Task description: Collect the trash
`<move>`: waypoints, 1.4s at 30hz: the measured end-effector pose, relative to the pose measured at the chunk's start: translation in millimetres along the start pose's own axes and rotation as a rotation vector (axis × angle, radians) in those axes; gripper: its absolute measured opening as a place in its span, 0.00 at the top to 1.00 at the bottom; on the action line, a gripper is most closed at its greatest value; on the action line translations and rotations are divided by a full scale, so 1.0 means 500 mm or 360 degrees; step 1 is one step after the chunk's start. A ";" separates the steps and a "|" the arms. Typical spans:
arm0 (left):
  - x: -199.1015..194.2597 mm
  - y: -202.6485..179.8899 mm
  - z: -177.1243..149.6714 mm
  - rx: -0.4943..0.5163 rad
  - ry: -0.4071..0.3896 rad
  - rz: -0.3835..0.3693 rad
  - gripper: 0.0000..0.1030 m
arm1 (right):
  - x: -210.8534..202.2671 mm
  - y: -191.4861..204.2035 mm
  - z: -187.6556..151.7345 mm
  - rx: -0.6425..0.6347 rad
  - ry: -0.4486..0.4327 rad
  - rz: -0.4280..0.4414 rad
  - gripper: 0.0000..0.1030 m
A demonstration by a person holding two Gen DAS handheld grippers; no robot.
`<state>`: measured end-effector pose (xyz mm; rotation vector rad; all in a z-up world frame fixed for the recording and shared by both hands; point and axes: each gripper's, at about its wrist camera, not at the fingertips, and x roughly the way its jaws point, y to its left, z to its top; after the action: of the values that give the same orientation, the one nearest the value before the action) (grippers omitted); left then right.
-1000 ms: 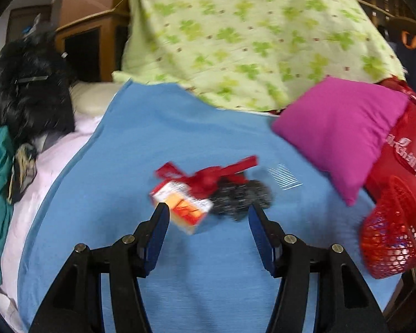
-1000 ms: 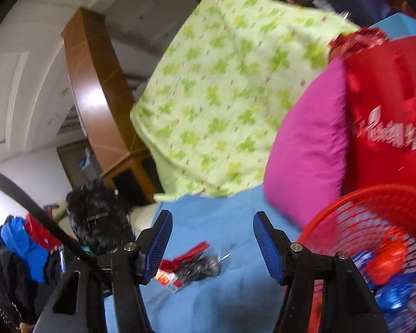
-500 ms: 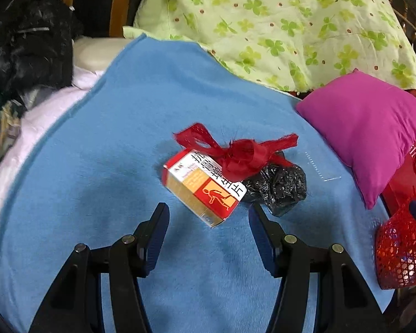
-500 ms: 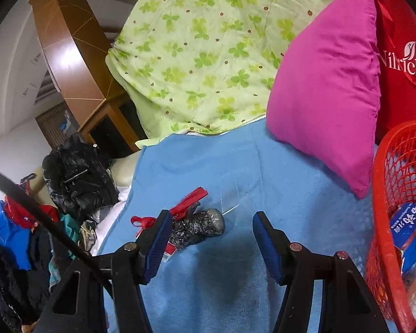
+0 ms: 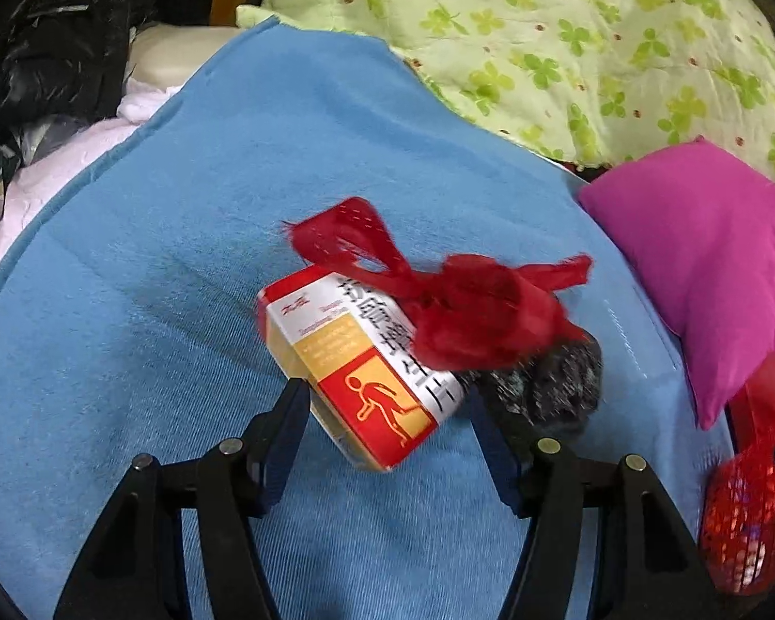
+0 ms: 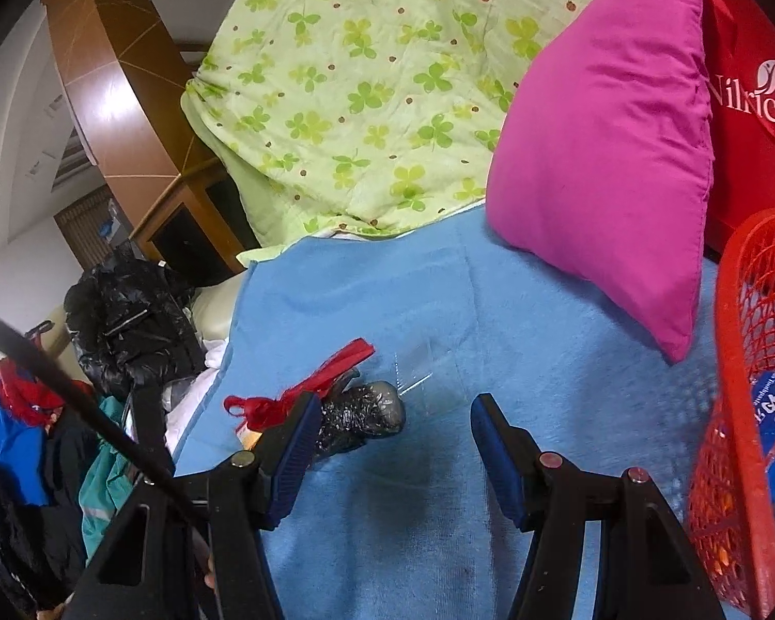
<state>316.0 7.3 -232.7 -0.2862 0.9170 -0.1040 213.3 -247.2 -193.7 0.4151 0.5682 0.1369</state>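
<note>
Red ribbon (image 5: 470, 310) drapes the box (image 5: 356, 377); black wad (image 5: 553, 387) touches it.

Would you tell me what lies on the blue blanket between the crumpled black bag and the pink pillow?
A clear plastic wrapper lies between the black bag and the pink pillow, best seen in the right wrist view.

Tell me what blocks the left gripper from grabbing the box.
Nothing visible blocks it: the box lies on the blue blanket between the open left gripper fingers. A red ribbon drapes its far end only.
</note>
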 end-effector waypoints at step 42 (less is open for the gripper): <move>0.013 0.114 0.037 -0.0016 0.0064 0.0079 0.65 | 0.268 -0.026 0.014 -0.0002 0.0323 -0.0169 0.68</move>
<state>332.9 64.4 -243.3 -0.2713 0.9643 -0.0596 329.2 -229.4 -260.1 0.3710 0.7881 0.0779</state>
